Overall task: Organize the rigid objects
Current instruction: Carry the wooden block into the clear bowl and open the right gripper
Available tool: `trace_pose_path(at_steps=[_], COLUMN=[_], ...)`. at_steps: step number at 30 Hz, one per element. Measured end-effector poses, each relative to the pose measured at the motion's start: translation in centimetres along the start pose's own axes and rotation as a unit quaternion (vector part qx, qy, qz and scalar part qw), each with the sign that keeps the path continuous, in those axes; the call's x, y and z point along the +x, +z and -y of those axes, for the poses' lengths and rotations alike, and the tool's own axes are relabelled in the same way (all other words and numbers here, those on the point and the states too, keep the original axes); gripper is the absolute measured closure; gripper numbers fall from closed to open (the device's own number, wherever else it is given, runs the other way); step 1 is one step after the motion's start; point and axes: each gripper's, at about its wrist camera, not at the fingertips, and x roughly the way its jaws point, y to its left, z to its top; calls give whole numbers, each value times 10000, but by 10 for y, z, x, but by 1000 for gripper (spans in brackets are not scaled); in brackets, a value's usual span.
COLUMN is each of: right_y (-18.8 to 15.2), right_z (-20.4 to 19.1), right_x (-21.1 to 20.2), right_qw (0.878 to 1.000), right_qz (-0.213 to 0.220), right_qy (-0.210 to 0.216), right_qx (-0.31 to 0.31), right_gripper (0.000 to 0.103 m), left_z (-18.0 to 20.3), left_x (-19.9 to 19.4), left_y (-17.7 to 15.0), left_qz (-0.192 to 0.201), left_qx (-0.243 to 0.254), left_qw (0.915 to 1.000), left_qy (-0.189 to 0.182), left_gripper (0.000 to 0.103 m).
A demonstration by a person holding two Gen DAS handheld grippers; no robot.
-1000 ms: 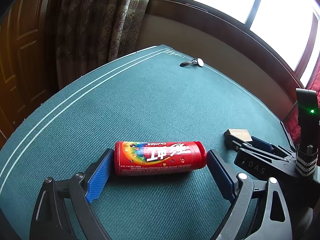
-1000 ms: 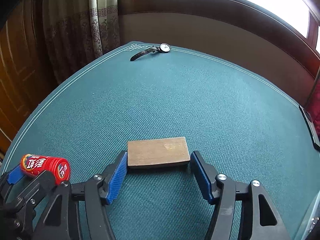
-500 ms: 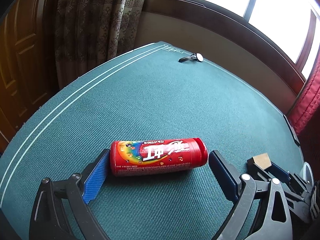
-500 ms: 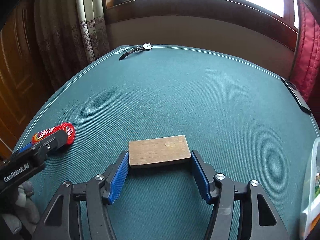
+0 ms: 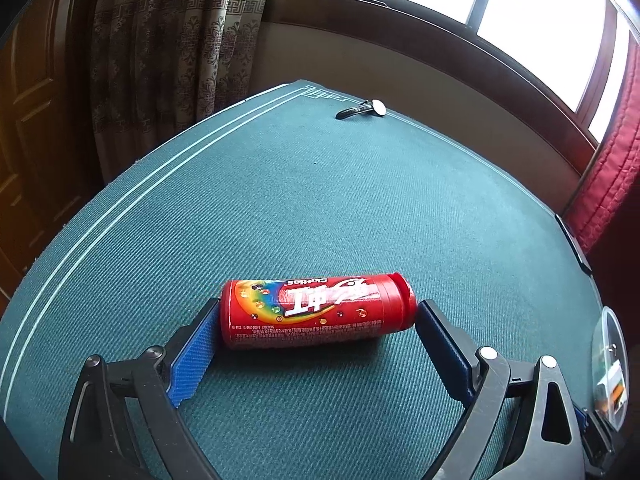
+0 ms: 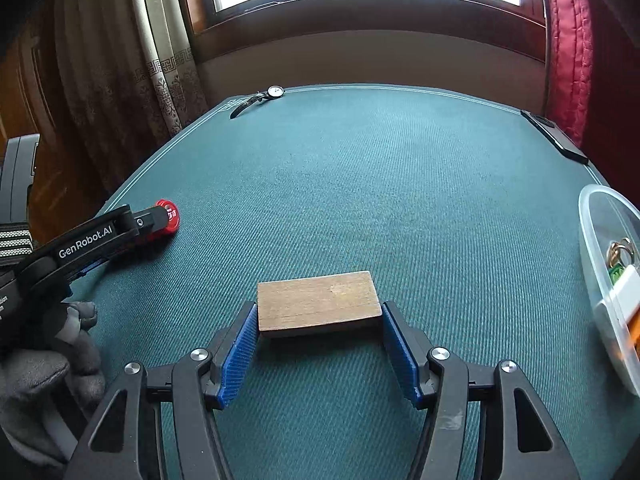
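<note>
Block (image 6: 318,300) pinched in right gripper (image 6: 318,330), bin (image 6: 592,264) at 3 o'clock. Left gripper (image 5: 318,330) closing around candy tube (image 5: 316,310). Watch (image 6: 260,98) at 11 o'clock untouched.

red candy tube (image 5: 316,312) between closing tongs (image 5: 318,332)

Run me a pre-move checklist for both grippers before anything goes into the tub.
1. Wooden block clamped between the right gripper pads: ok.
2. Candy can lined up between the left gripper pads: ok.
3. Left jaws closing; firm hold on the can: cannot tell.
4. Table bare between block and plastic tub: ok.
5. Room in the tub for the block: cannot tell.
</note>
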Motion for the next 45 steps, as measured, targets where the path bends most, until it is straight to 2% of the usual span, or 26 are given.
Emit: trace_pose_path(at_steps=[9,18,35,45], right_y=[-7,-13,-20,-23], right_z=[14,34,68,101], right_x=[-21,-32,-61,-89], right_qw=[9996,9979,9915,9820], right_qz=[130,209,512,820], right_qy=[-49,-184,-546,-959], right_qx=[252,579,1060,1408], right_gripper=[39,39,39,39], left_z=[6,28,41,49], left_x=[-7,-14,-18,-22], left_y=[-3,-9,-14,-18], left_qz=[72,101,32,2], left_qx=[66,400,622,770], left_qw=[9993,9965,9938,9922], left_qy=[-356,-721,-920,-985], left_gripper=[9,9,9,9])
